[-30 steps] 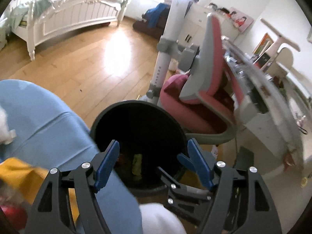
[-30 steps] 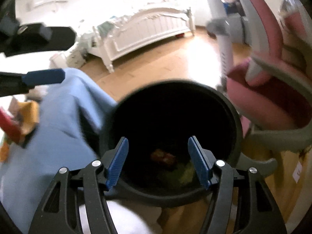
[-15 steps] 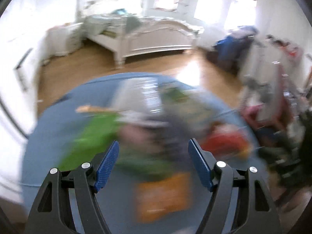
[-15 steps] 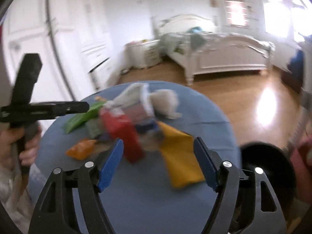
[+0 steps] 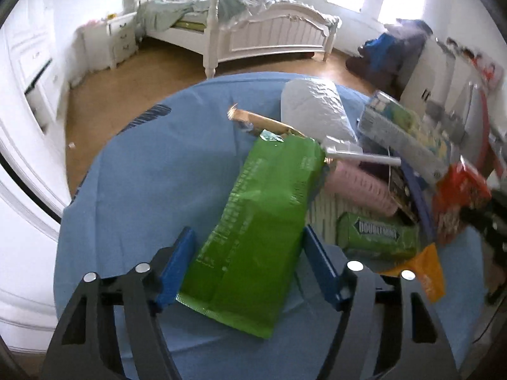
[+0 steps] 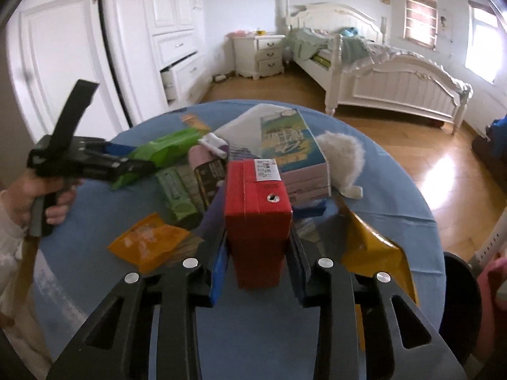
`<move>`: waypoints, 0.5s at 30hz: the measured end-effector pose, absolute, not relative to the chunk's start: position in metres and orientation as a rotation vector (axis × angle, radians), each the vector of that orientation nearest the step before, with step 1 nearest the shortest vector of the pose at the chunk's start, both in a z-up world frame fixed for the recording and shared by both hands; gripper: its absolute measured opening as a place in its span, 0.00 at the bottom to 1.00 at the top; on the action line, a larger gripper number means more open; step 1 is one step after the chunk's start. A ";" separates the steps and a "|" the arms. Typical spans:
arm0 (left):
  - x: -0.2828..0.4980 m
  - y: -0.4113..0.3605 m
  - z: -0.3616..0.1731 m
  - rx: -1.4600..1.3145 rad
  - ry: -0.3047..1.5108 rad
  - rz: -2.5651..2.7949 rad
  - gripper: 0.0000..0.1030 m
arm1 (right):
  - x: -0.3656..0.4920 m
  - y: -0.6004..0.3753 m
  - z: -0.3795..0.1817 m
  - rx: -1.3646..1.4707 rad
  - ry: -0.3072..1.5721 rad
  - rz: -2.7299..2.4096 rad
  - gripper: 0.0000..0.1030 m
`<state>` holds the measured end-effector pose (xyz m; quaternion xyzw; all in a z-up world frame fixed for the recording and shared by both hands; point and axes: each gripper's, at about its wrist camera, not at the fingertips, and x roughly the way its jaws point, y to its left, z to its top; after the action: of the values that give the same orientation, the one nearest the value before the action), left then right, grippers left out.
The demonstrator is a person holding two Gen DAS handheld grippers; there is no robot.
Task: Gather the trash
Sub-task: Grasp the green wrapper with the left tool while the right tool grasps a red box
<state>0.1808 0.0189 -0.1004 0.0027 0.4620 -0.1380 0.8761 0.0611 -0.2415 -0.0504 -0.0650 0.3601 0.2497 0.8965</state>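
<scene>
A pile of trash lies on a round table with a blue cloth point(image 5: 133, 196). My left gripper point(image 5: 247, 266) is open, its blue fingers on either side of a green snack bag point(image 5: 259, 215) that lies flat on the cloth. My right gripper point(image 6: 258, 266) has its jaws closed against both sides of a red carton point(image 6: 256, 209) standing upright on the table. The black trash bin point(image 6: 459, 297) shows at the right edge of the right wrist view, beside the table.
The pile also holds a green gum pack point(image 5: 377, 237), an orange packet point(image 6: 149, 240), a yellow bag point(image 6: 377, 253), a picture box point(image 6: 291, 145), a pink roll point(image 5: 361, 186) and white tissue point(image 6: 342, 158). A white bed point(image 6: 380, 76), wardrobe point(image 6: 95, 47) and wooden floor lie beyond.
Both grippers swung from above the black bin back to the table. The left one now straddles the green bag; the right one has closed on the red carton.
</scene>
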 end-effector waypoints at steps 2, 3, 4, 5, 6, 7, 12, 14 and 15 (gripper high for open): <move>0.177 0.019 -0.098 0.014 0.945 -0.285 0.57 | 0.054 -0.241 -0.045 -0.120 0.724 0.532 0.32; 0.173 0.019 -0.095 0.017 0.930 -0.279 0.57 | 0.051 -0.242 -0.043 -0.108 0.715 0.538 0.32; 0.168 0.019 -0.089 0.010 0.913 -0.275 0.56 | 0.047 -0.244 -0.041 -0.096 0.706 0.542 0.32; 0.164 0.018 -0.084 -0.003 0.901 -0.278 0.56 | 0.043 -0.246 -0.037 -0.075 0.691 0.547 0.32; 0.156 0.016 -0.073 -0.026 0.877 -0.287 0.56 | 0.040 -0.249 -0.035 -0.058 0.680 0.549 0.32; 0.153 0.014 -0.066 -0.039 0.861 -0.295 0.56 | 0.036 -0.253 -0.031 -0.031 0.662 0.549 0.32; 0.132 -0.024 -0.020 -0.070 0.774 -0.394 0.56 | 0.020 -0.285 -0.010 0.062 0.570 0.506 0.32; 0.130 -0.048 -0.008 -0.071 0.751 -0.437 0.56 | 0.014 -0.304 -0.002 0.095 0.528 0.467 0.32; 0.129 -0.059 -0.003 -0.074 0.742 -0.461 0.56 | 0.010 -0.314 0.001 0.108 0.508 0.441 0.32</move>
<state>0.1293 -0.0591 -0.0030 -0.0358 0.3592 -0.2231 0.9055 0.0102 -0.3136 0.0006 0.0527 0.2490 0.2162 0.9426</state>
